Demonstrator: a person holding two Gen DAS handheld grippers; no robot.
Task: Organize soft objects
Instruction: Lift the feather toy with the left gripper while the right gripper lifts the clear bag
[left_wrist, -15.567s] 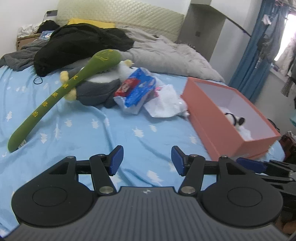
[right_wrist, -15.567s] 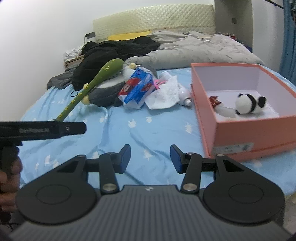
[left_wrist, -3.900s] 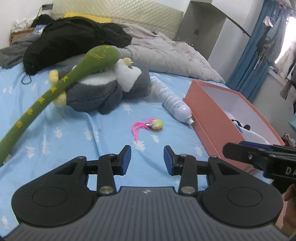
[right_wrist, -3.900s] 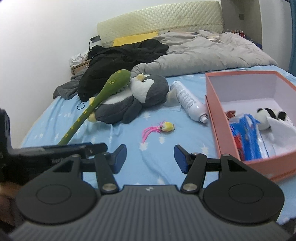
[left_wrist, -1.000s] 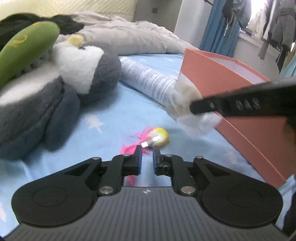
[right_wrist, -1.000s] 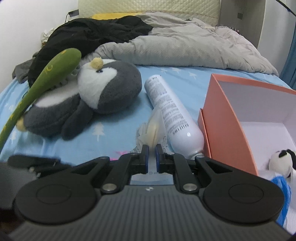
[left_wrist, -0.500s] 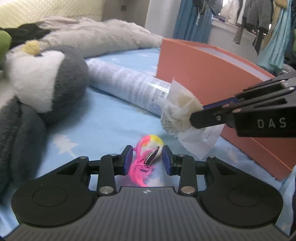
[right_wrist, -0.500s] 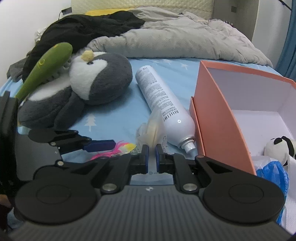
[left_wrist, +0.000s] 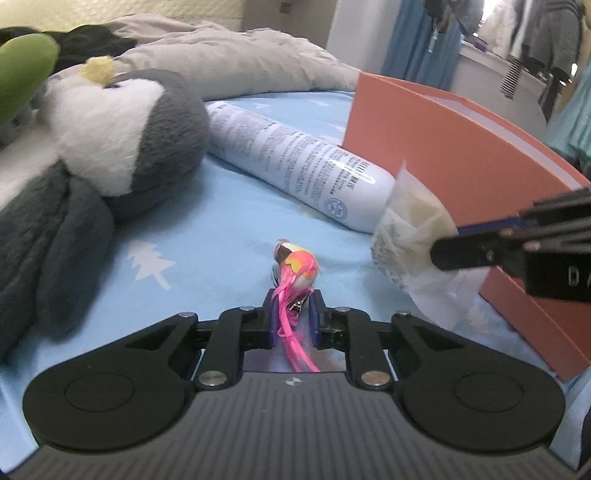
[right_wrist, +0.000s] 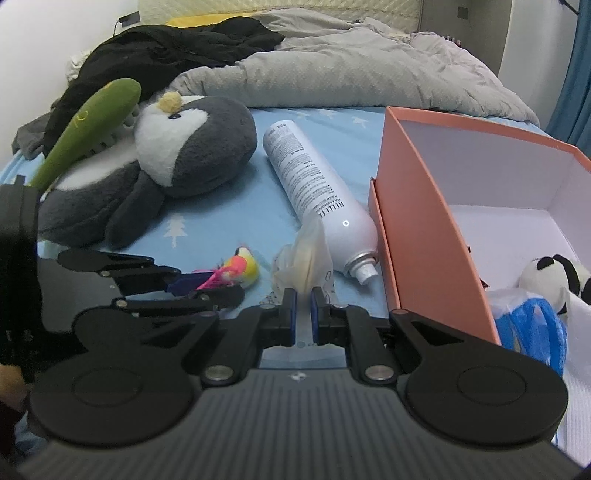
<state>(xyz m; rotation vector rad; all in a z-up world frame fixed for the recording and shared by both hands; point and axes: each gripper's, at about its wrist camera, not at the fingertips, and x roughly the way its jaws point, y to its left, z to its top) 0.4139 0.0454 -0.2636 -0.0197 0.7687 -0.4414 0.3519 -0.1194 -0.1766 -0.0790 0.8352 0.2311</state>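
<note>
I've just closed my left gripper (left_wrist: 291, 312) on the pink toy (left_wrist: 295, 267), low over the sheet (left_wrist: 229, 206). My right gripper (right_wrist: 303, 308) pinches a clear bag (right_wrist: 304, 254), probably lifted. Both pickups done; next, carry them into the box (right_wrist: 424, 206) and release.

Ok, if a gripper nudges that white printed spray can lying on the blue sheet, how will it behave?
The white printed spray can lies on its side, so it would probably roll across the blue sheet. It looks rigid and smooth, likely slippery. The orange cardboard box beside it should stop it.
</note>
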